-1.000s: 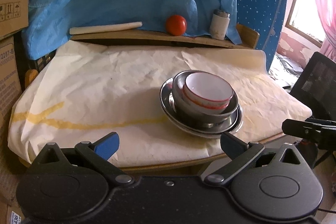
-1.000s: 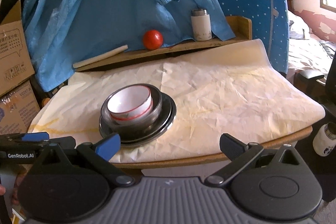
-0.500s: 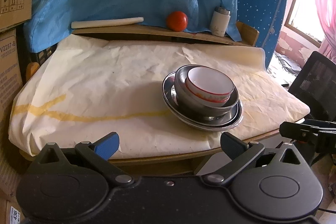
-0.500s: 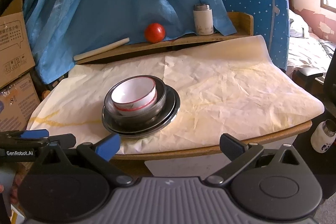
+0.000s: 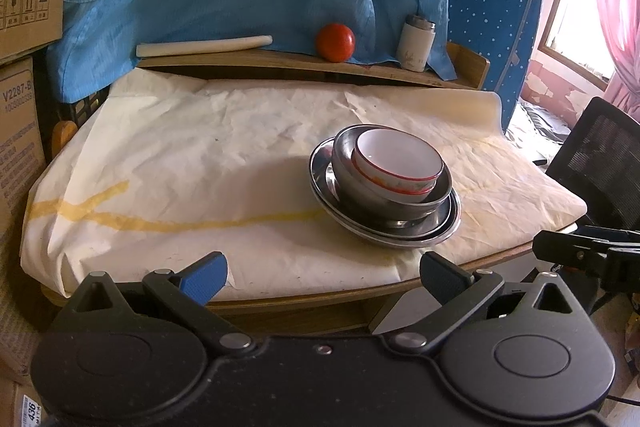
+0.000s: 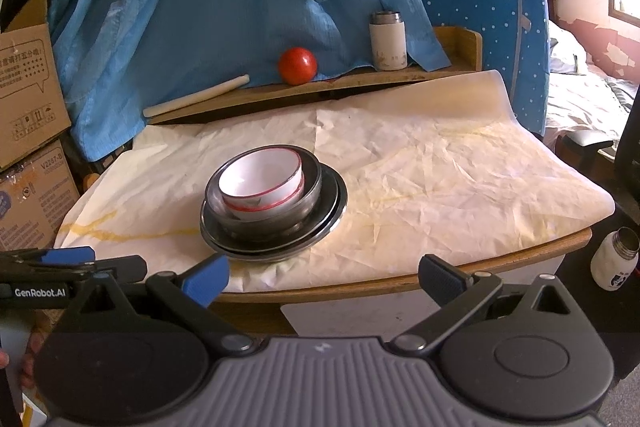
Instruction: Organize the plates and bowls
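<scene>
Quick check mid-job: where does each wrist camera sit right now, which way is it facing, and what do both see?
Left wrist: on the open left hand-held gripper, before the paper-covered table, facing the stack right of centre; the right hand-held gripper shows at the right edge.
Right wrist: on the open right gripper, facing the stack left of centre; the left gripper and fingers show at left.
Shared: red-rimmed white bowl in a steel bowl on steel plates, red ball.

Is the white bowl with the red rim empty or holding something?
Empty: the white bowl shows a bare white inside, nested upright in the steel bowl.
</scene>
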Demonstrator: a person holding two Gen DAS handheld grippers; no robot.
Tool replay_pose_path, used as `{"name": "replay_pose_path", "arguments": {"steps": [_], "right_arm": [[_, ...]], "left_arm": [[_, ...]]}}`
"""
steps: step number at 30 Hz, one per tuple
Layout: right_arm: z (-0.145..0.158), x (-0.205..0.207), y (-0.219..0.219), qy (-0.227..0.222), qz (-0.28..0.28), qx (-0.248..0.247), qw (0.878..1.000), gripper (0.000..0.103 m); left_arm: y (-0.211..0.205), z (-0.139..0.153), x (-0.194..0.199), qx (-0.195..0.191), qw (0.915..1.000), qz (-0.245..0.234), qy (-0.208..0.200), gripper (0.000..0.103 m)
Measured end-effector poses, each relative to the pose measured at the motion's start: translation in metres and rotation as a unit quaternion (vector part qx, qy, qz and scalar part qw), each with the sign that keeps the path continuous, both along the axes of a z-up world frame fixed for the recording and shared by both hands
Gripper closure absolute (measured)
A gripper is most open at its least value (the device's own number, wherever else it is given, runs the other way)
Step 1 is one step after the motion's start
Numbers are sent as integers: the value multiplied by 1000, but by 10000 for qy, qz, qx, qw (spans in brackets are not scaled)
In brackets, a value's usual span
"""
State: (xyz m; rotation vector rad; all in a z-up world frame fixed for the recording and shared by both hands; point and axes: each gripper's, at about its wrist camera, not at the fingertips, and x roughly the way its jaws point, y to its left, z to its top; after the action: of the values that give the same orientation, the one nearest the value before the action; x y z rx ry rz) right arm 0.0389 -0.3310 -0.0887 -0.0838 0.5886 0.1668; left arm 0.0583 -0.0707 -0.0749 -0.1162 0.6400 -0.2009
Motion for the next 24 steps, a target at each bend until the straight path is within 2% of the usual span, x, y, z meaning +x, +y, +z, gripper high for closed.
{"name": "replay_pose_path", "arguments": {"steps": [24], "right_arm": [[2, -3, 2, -18, -79, 15, 10000, 0]], "left_arm": [[3, 0, -1, 8, 10000, -8, -2, 1]]}}
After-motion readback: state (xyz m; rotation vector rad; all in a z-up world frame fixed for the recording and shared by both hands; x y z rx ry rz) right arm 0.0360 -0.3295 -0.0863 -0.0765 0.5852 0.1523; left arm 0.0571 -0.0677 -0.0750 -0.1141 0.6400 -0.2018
